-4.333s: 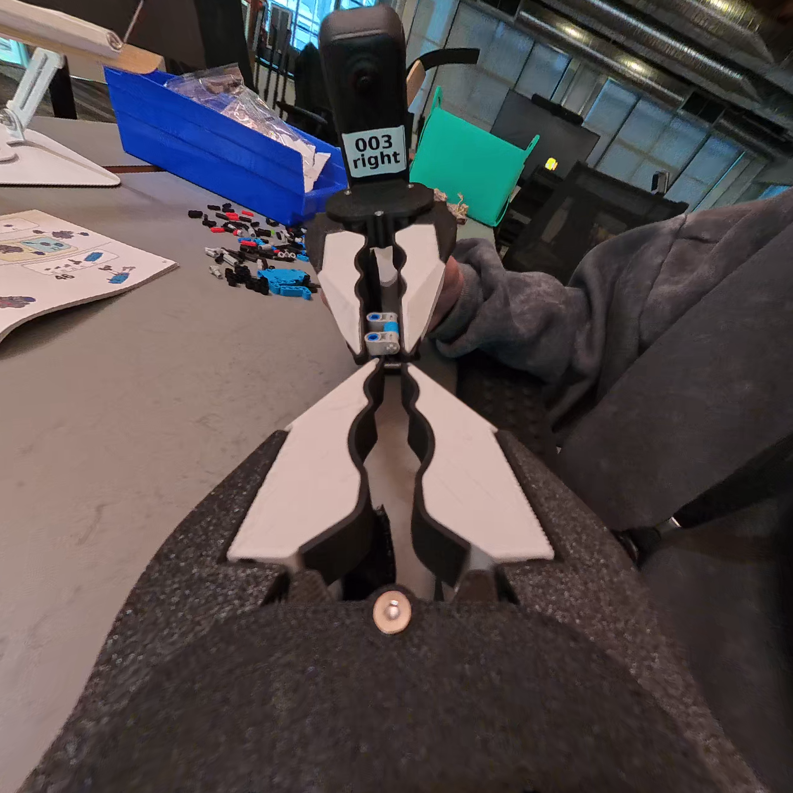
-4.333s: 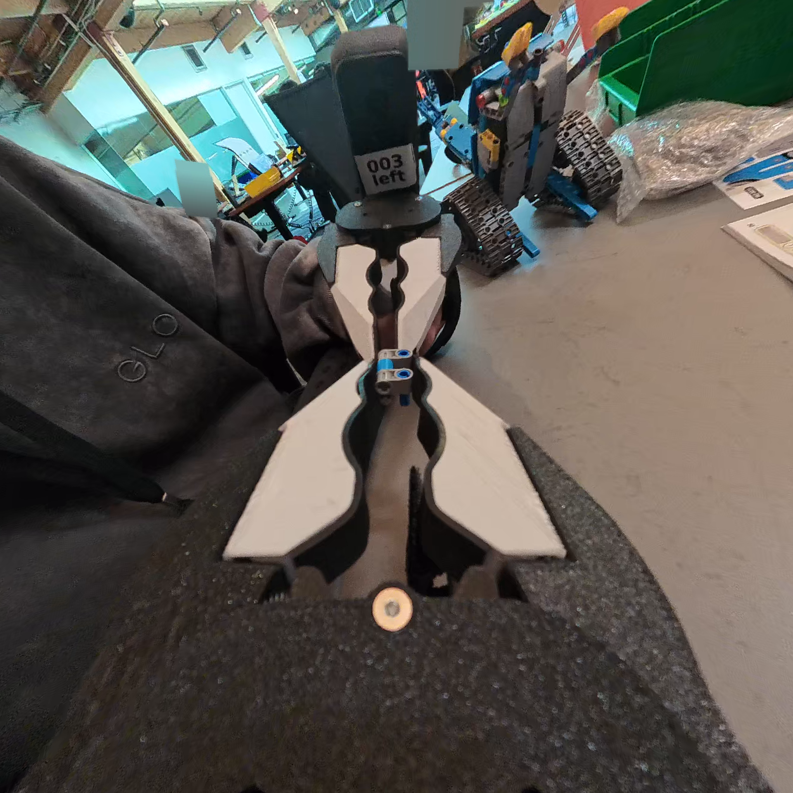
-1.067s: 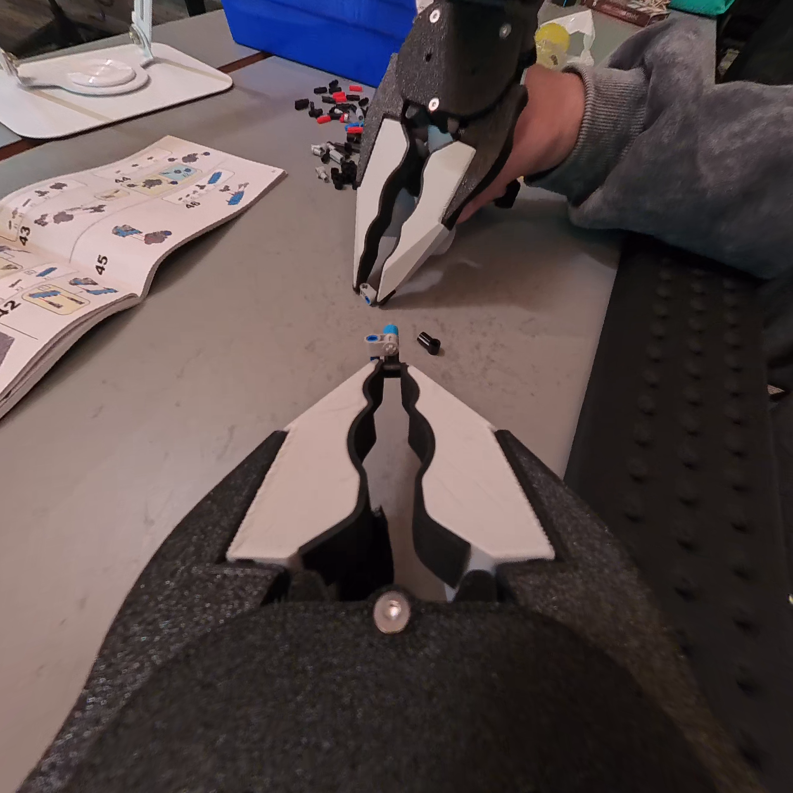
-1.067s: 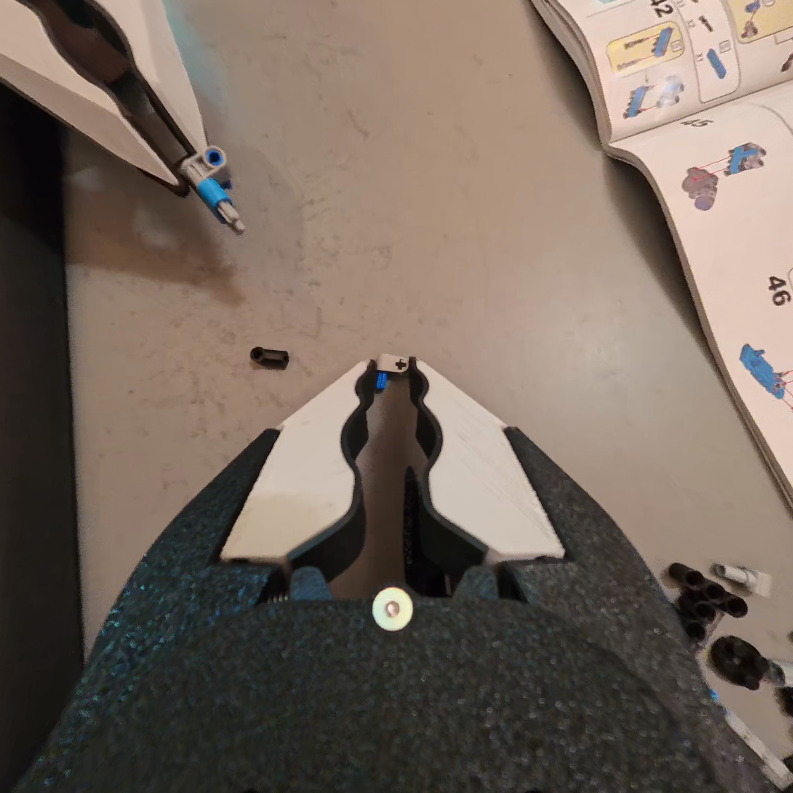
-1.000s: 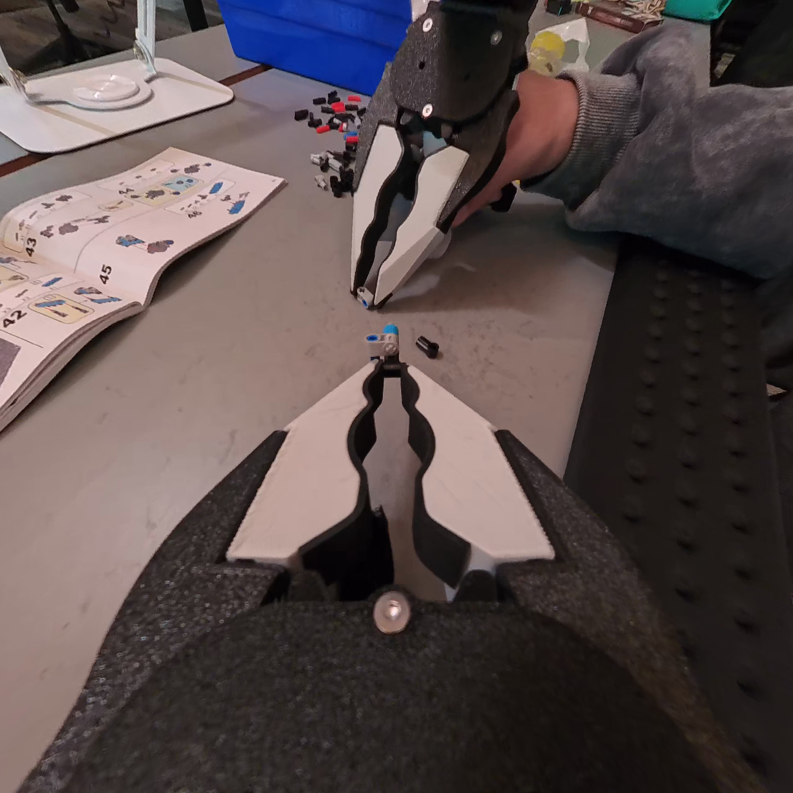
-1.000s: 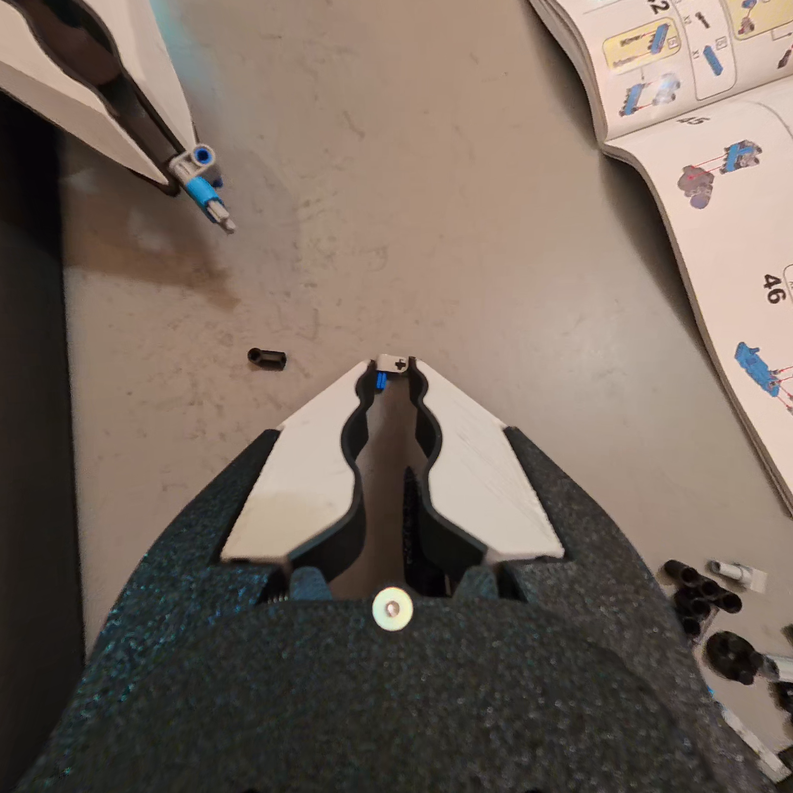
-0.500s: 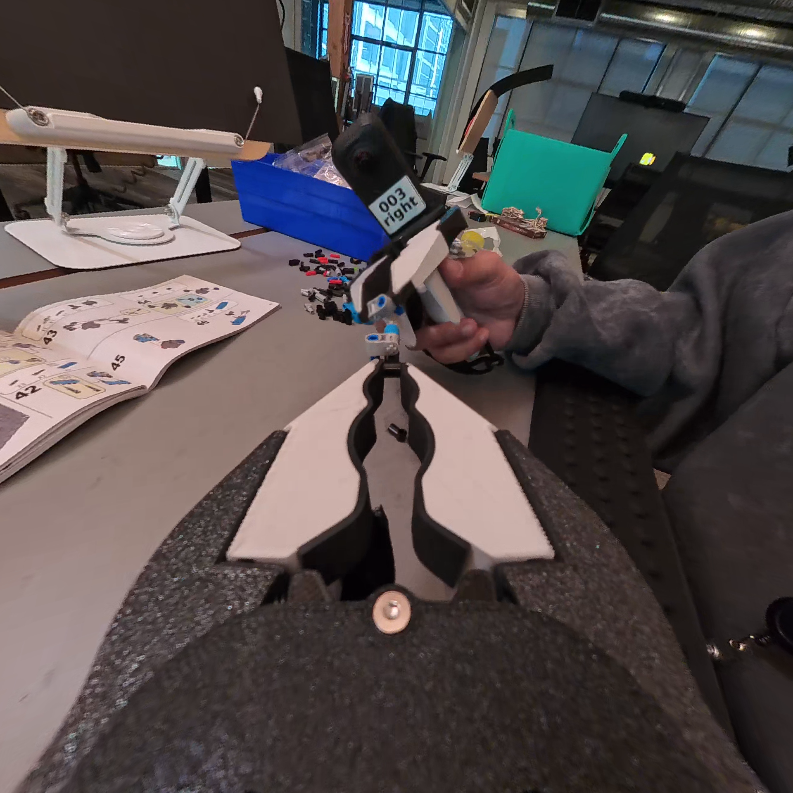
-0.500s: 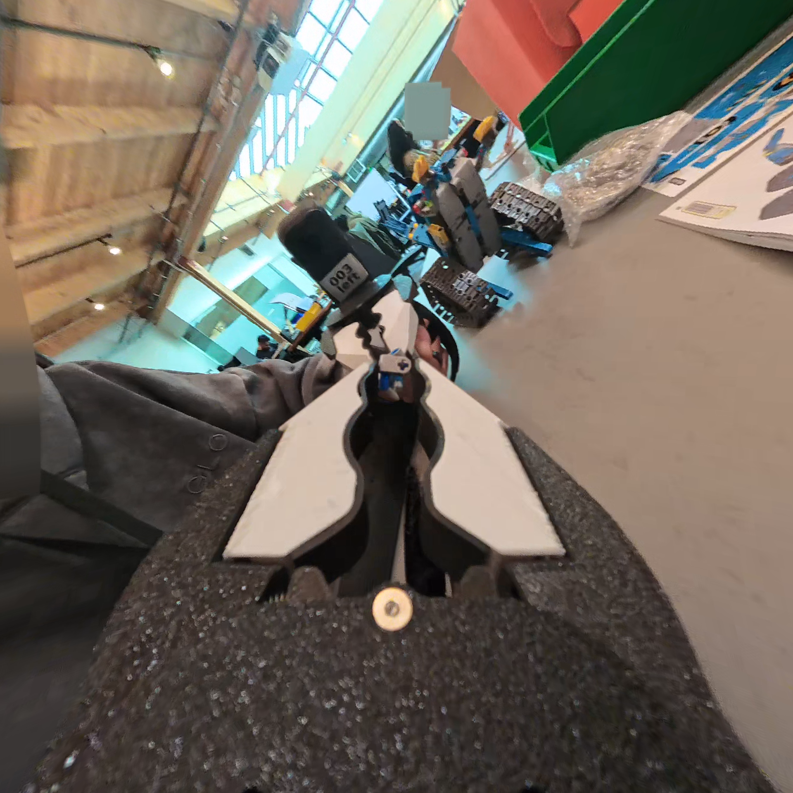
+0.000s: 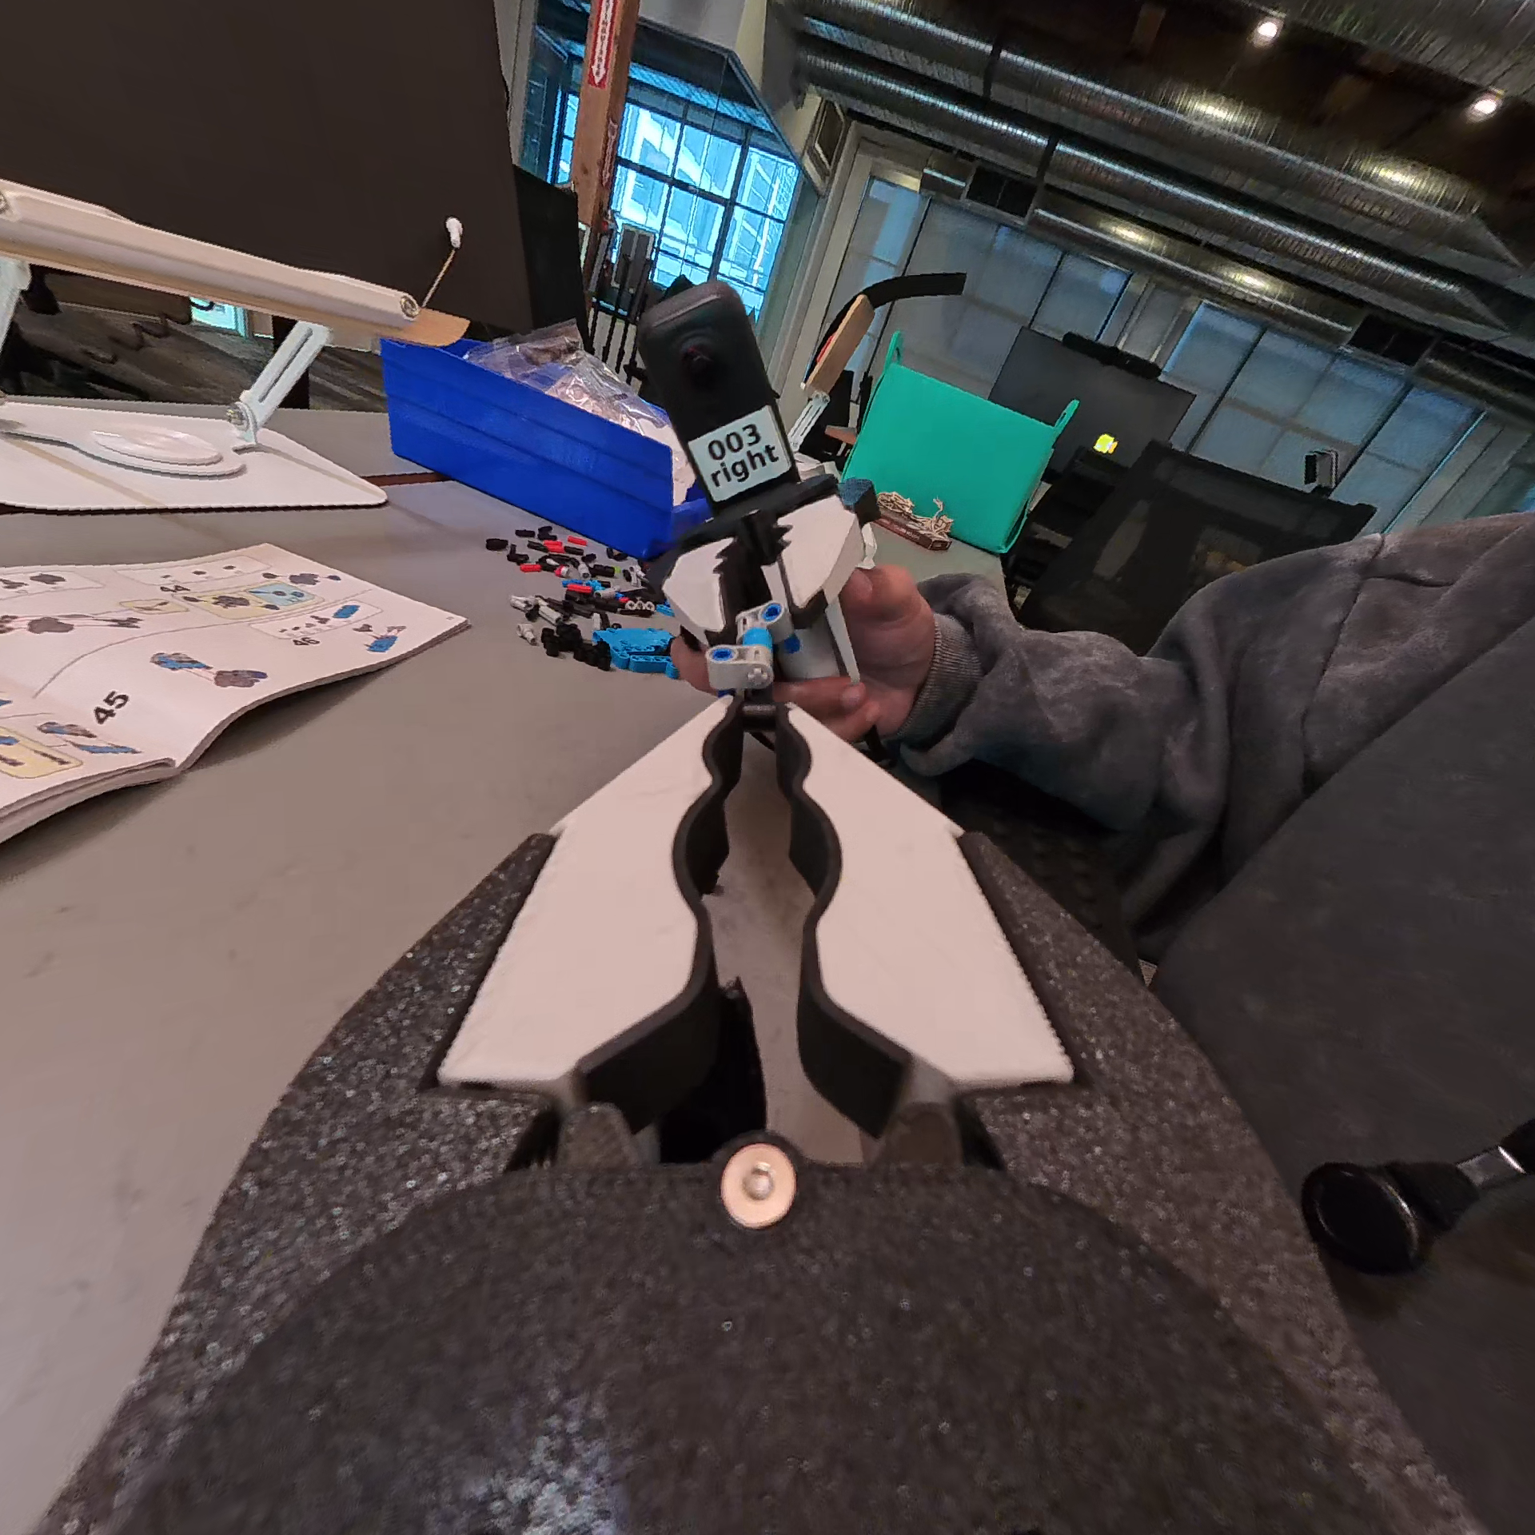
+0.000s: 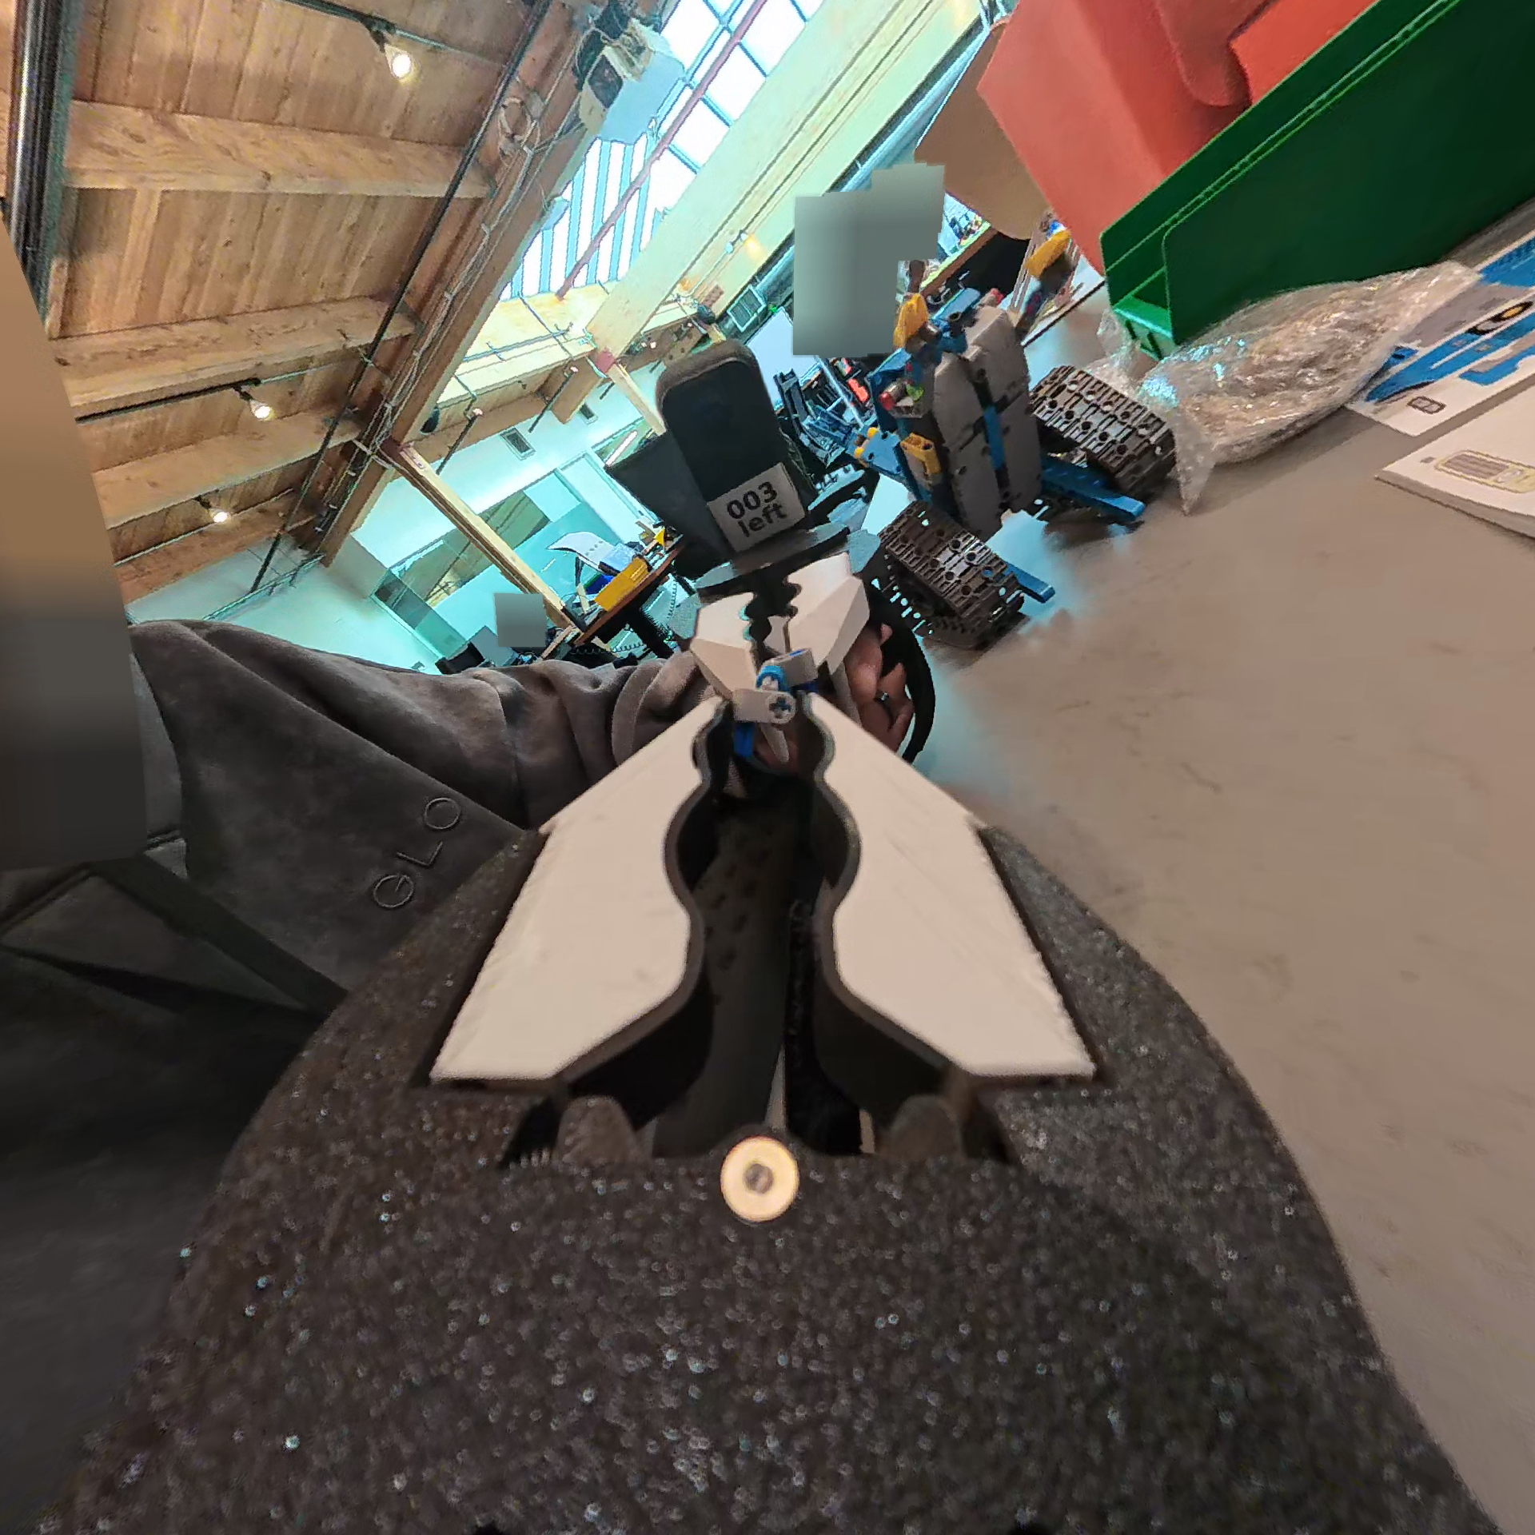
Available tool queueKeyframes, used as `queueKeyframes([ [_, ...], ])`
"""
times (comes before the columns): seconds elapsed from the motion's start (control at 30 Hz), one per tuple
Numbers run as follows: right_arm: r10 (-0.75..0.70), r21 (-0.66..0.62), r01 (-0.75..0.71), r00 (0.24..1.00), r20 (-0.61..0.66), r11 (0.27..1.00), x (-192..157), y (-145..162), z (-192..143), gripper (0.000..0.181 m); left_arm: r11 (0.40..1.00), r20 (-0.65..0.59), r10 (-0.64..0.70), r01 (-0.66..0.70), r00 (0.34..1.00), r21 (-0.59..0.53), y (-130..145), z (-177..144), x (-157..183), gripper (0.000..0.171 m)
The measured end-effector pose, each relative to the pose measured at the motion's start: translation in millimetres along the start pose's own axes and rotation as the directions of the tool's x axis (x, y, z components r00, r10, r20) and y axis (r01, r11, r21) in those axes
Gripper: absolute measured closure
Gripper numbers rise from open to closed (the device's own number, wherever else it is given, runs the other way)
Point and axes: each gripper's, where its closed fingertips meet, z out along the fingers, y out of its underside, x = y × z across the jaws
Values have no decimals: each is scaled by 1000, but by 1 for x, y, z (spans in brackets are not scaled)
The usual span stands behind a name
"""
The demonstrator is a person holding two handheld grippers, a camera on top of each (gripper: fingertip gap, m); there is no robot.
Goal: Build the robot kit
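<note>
Two grippers meet tip to tip above the grey table. Left gripper has its jaws pinched on a small grey-and-blue connector piece; right gripper clamps a matching grey piece, touching the first. Beyond the left claw: loose small parts, open booklet, blue bin. Beyond the right: tracked toy vehicle.
</note>
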Motion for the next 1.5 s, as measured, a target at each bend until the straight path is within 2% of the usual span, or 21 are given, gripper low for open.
queueKeyframes([
  [0.27,-53,-28,52,998,-36,998,1,3,1,167,1000,7,7,-7,1000,-16,3,1,0,166],
  [0.4,13,-22,-13,1000,-4,1000,3,4,-1,167,990,71,129,-125,989,-63,8,3,-4,165],
  [0.47,-83,-57,81,996,-28,995,2,7,-2,167,989,63,131,-126,989,-76,10,4,-2,165],
  [0.53,-246,-118,234,965,-94,965,5,11,-3,167,994,49,88,-85,995,-68,10,3,-2,165],
  [0.6,-418,-173,394,898,-137,903,4,13,-3,167,996,40,76,-74,996,-53,7,1,-2,165],
  [0.67,-574,-221,535,797,-189,816,6,11,-5,167,998,2,33,-32,999,-54,9,1,2,165],
  [0.7,-659,-261,608,720,-215,750,8,10,-7,167,998,-33,-8,6,999,-63,12,1,5,165],
  [0.77,-838,-355,759,498,-223,546,12,10,-12,167,996,-60,-68,64,996,-68,13,1,6,165],
  [0.8,-884,-384,796,414,-219,468,12,11,-12,167,995,-62,-77,74,995,-61,11,0,5,165],
  [0.83,-907,-379,825,364,-209,419,8,11,-11,167,994,-78,-98,94,992,-54,9,-1,6,165],
  [0.9,-932,-336,870,326,-158,361,-5,12,-8,167,986,-112,-165,160,980,-49,9,-3,7,165],
  [1.0,-931,-324,872,340,-135,366,-8,13,-10,167,966,-172,-257,249,951,-67,10,-3,9,166],
  [1.03,-910,-285,865,400,-106,414,-14,15,-9,167,967,-162,-252,244,954,-66,10,-3,8,166],
  [1.1,-791,-188,770,608,-76,610,-21,14,-6,167,983,-126,-183,177,975,-59,10,-2,6,165],
  [1.17,-562,-159,544,821,-102,824,-11,12,-5,167,997,-53,-49,46,997,-66,12,-1,4,165],
  [1.23,-258,-110,251,965,-47,962,-7,13,-3,167,989,40,127,-123,991,-80,12,0,0,165],
  [1.3,30,-47,-29,999,20,998,-1,8,-3,167,951,125,300,-287,946,-113,10,1,-3,165],
  [1.37,229,7,-230,969,93,973,5,3,-6,167,899,179,433,-409,884,-156,11,1,-4,165],
  [1.43,357,3,-362,921,154,932,8,5,-7,167,852,203,519,-485,830,-197,13,3,-3,165],
  [1.5,411,-9,-415,895,174,910,9,9,-5,168,835,200,544,-502,815,-227,17,5,-4,165],
])
